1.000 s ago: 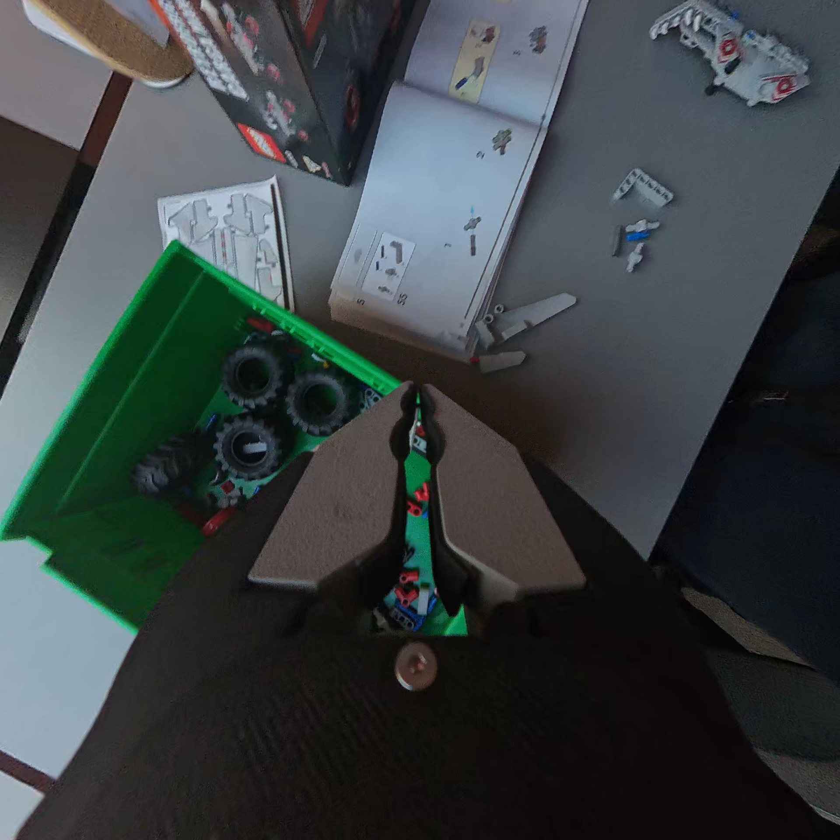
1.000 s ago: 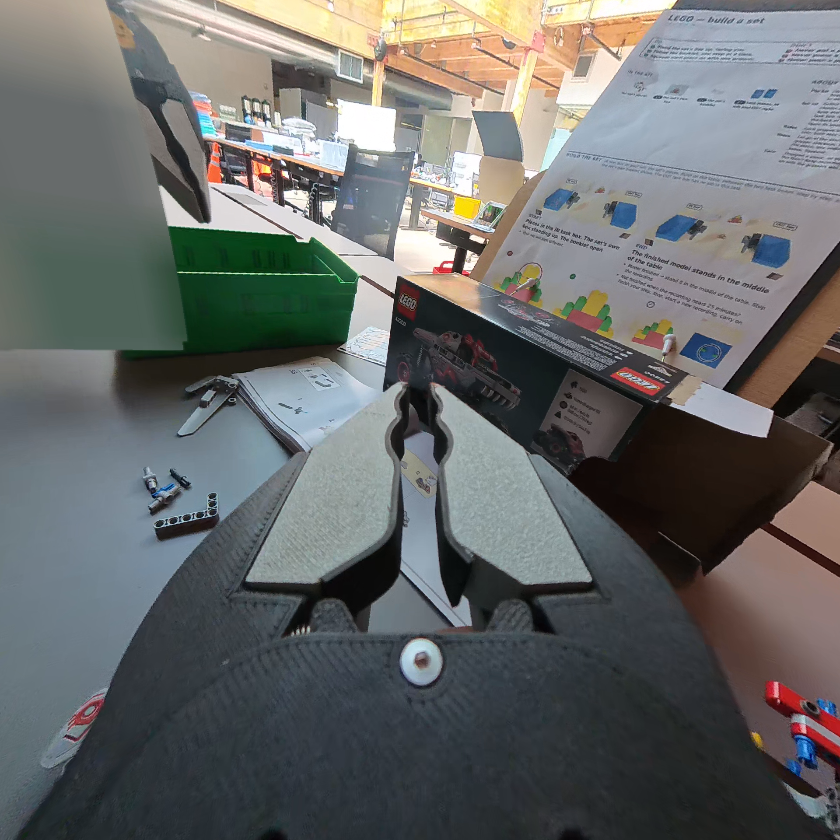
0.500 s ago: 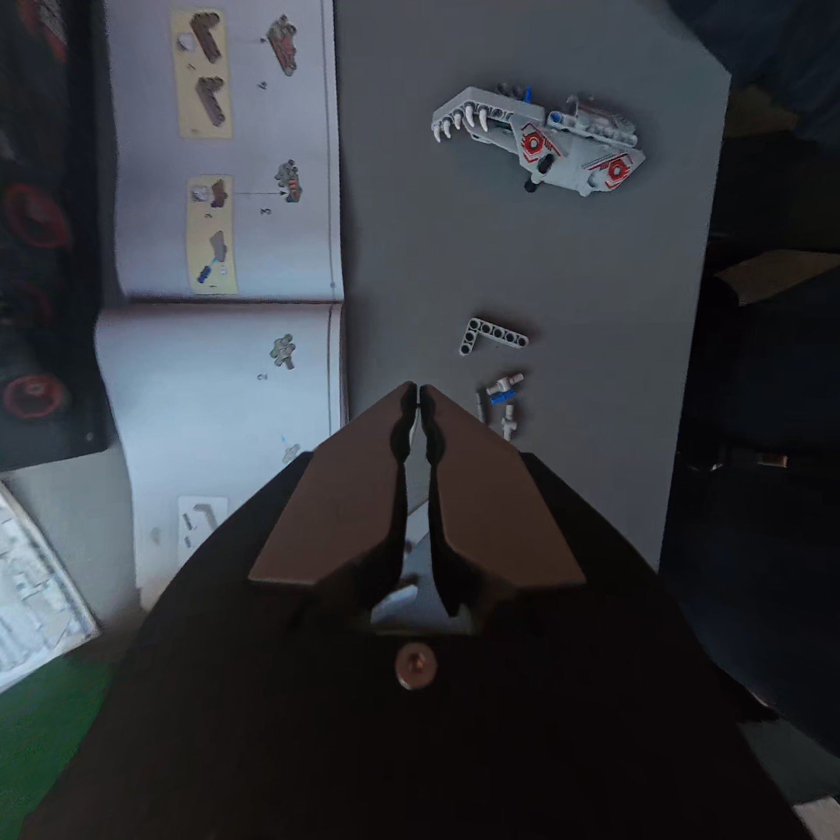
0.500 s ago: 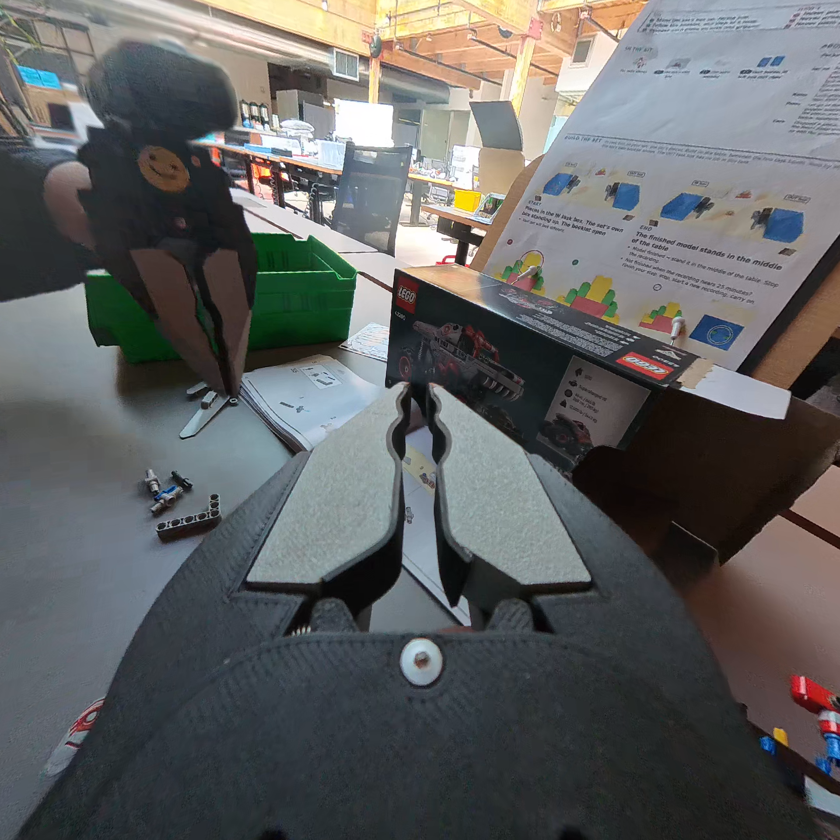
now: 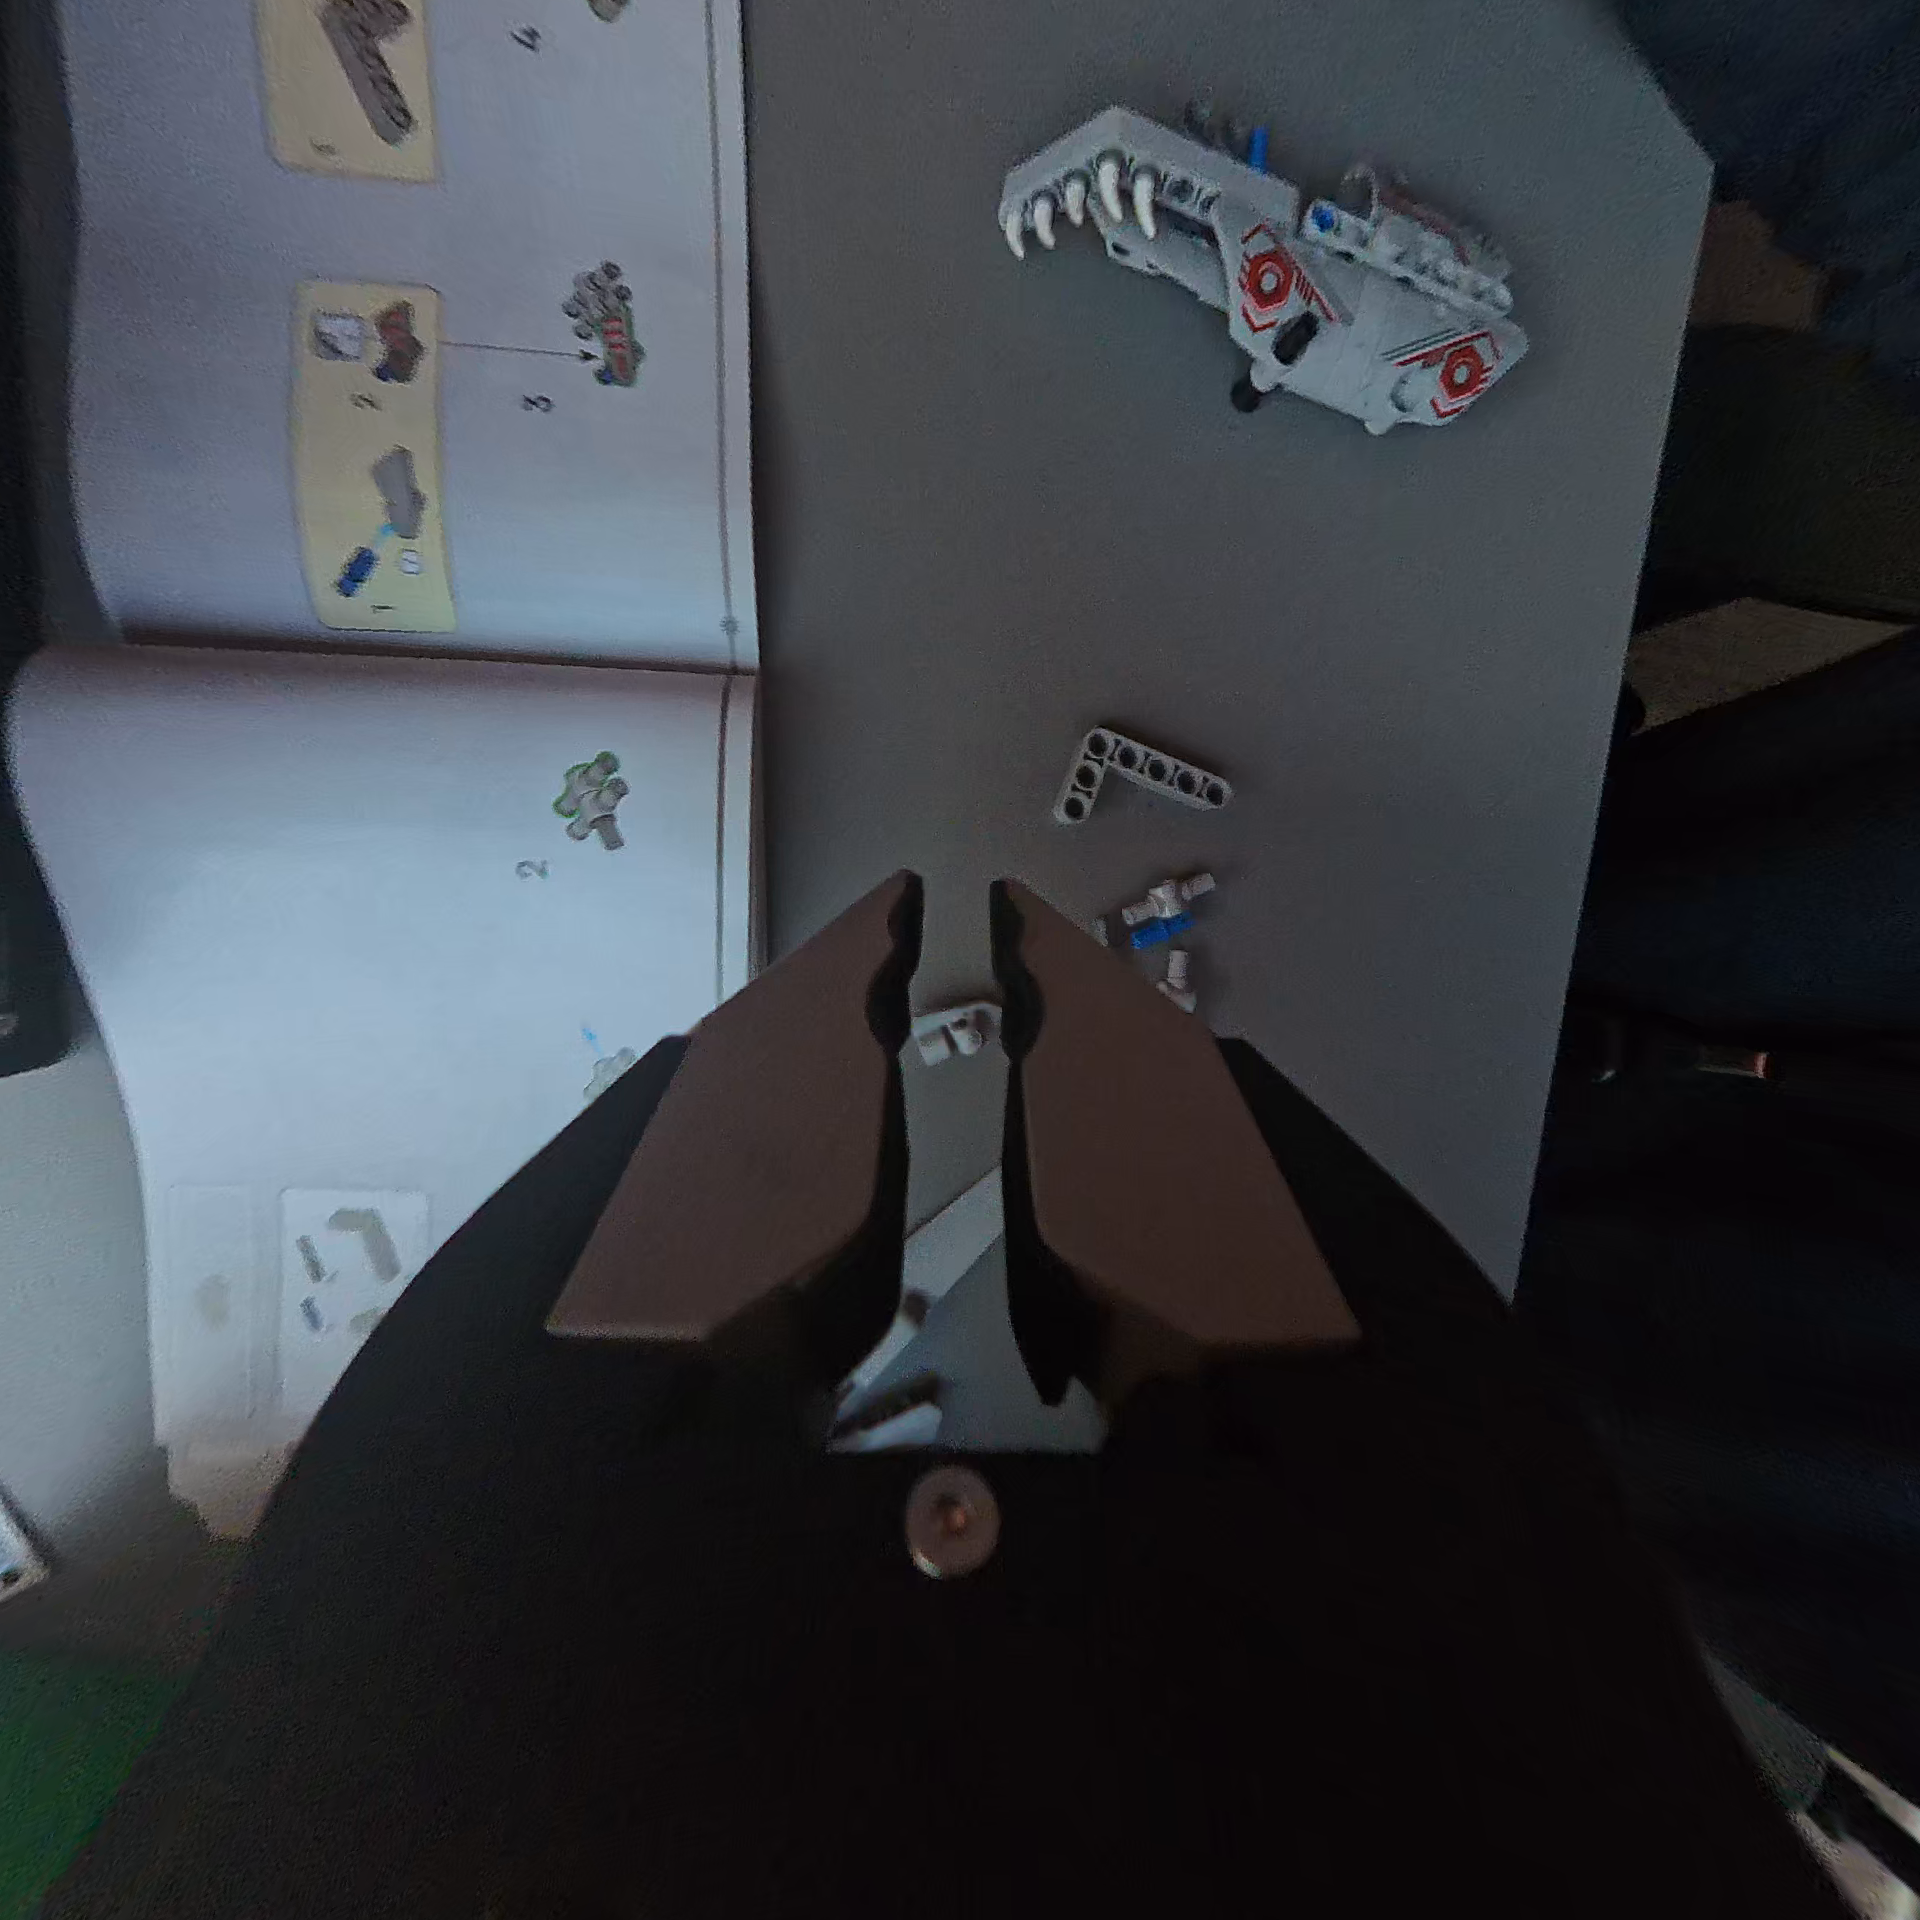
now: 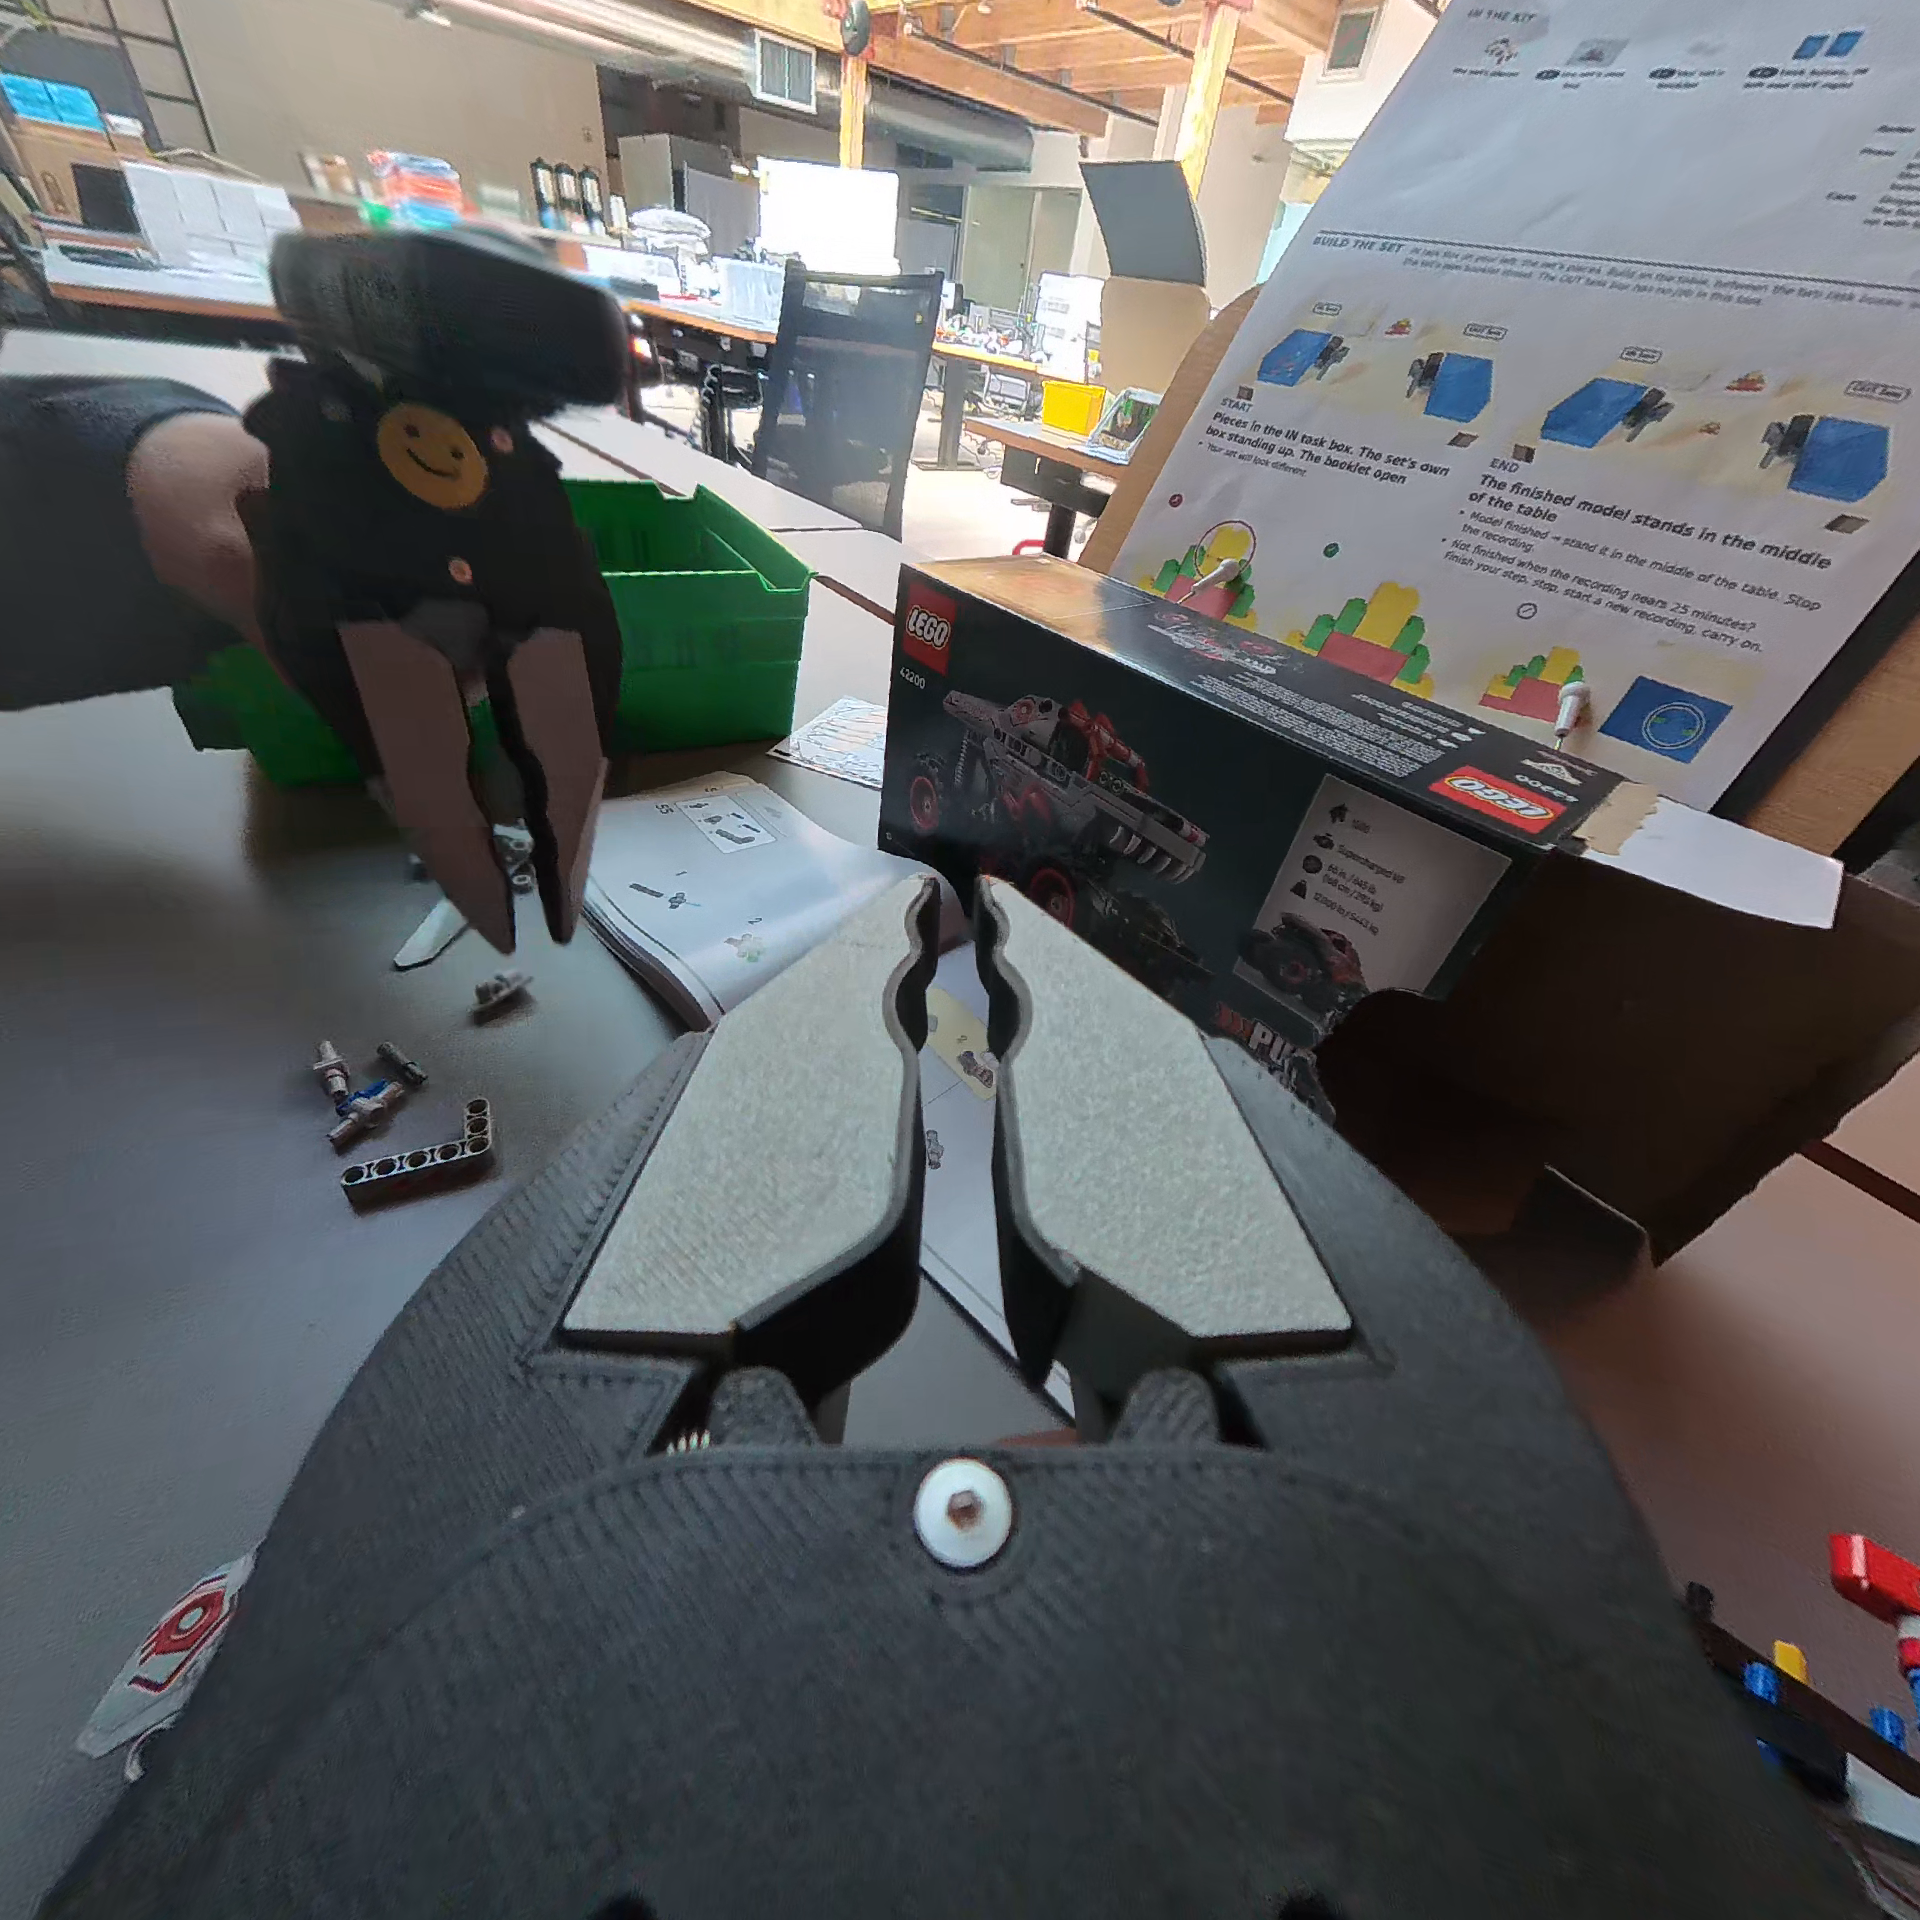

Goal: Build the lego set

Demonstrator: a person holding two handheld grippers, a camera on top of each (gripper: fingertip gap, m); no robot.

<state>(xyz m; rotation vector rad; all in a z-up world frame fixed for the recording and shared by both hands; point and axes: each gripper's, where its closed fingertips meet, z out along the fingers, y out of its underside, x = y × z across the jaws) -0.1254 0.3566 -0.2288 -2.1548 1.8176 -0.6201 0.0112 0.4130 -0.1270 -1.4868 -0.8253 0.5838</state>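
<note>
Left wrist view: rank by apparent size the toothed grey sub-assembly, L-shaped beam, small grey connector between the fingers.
1. Toothed grey sub-assembly, clearly largest.
2. L-shaped beam.
3. Small grey connector, smallest, though it is partly hidden by the left gripper.

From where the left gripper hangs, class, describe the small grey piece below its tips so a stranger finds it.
Start at the open white instruction booklet on the grey table. Beside its edge, below the left gripper, lies a small pale grey connector. Unlike the L-shaped grey beam nearby, it is stubby and lies alone.
</note>
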